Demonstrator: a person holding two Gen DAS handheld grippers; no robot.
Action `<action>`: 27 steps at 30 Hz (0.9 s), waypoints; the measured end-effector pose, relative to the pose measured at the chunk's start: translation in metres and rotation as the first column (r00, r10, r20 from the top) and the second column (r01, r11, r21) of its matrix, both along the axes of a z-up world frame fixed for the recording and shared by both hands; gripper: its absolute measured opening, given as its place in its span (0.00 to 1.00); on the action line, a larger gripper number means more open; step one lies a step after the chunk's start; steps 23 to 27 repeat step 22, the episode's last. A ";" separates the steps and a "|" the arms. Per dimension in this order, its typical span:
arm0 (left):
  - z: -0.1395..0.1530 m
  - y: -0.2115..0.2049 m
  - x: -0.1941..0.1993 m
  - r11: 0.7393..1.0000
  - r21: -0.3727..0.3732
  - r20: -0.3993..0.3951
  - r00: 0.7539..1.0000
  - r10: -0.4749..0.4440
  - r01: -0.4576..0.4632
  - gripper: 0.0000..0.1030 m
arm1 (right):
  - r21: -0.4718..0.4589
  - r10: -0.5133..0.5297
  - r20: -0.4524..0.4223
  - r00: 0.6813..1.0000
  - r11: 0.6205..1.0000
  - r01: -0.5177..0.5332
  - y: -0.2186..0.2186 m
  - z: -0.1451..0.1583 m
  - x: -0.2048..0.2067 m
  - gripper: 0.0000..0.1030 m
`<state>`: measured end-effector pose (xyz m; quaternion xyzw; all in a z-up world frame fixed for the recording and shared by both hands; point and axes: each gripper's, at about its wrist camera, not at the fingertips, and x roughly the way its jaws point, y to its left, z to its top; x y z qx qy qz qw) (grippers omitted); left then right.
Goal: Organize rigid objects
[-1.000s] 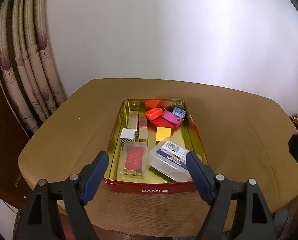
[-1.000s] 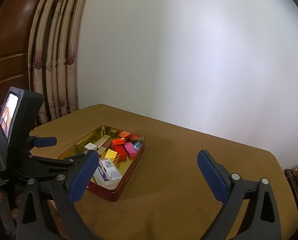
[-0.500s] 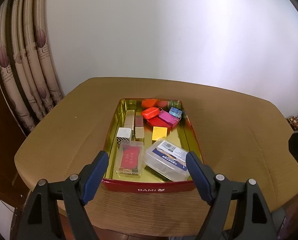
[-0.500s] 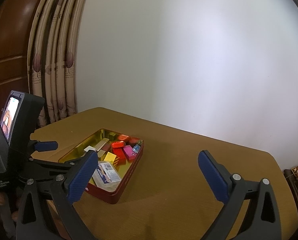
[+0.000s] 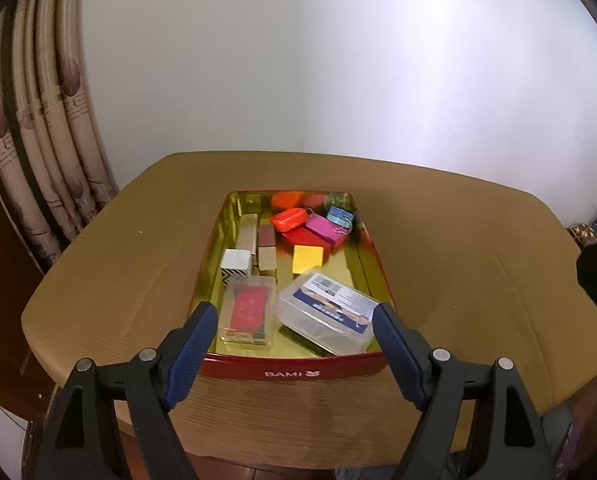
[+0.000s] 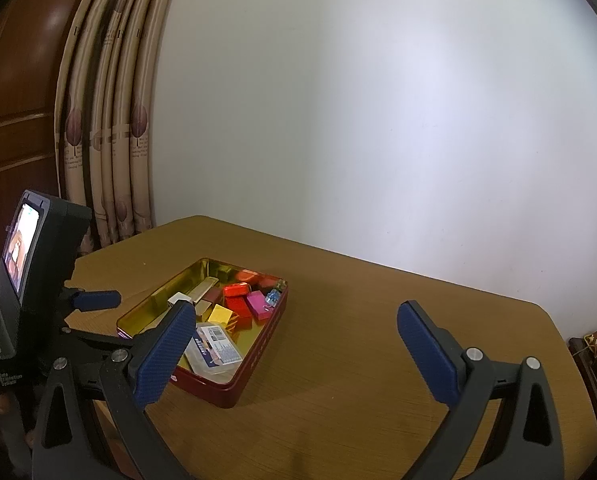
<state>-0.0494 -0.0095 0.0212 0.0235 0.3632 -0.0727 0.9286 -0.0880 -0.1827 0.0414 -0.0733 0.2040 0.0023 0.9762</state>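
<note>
Both claws have drawn slightly back from the red tin [image 5: 294, 372] on the table [image 5: 478, 280], left claw [image 5: 296, 344] and right claw [image 6: 298, 354] spread and empty, all blocks and clear boxes [image 5: 326, 318] inside, suggesting sorting is done.

The left gripper [image 5: 294, 340] sits at the bottom centre of its frame, blue-padded jaws spread wide with nothing between them. The right gripper [image 6: 294, 354] likewise gapes at lower centre, gripping nothing.
</note>
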 end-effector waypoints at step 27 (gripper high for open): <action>0.002 0.001 -0.004 0.999 -0.004 0.042 0.998 0.050 -0.049 0.83 | -0.002 0.003 0.001 1.000 1.000 -0.003 -0.004 -0.001 0.003 0.99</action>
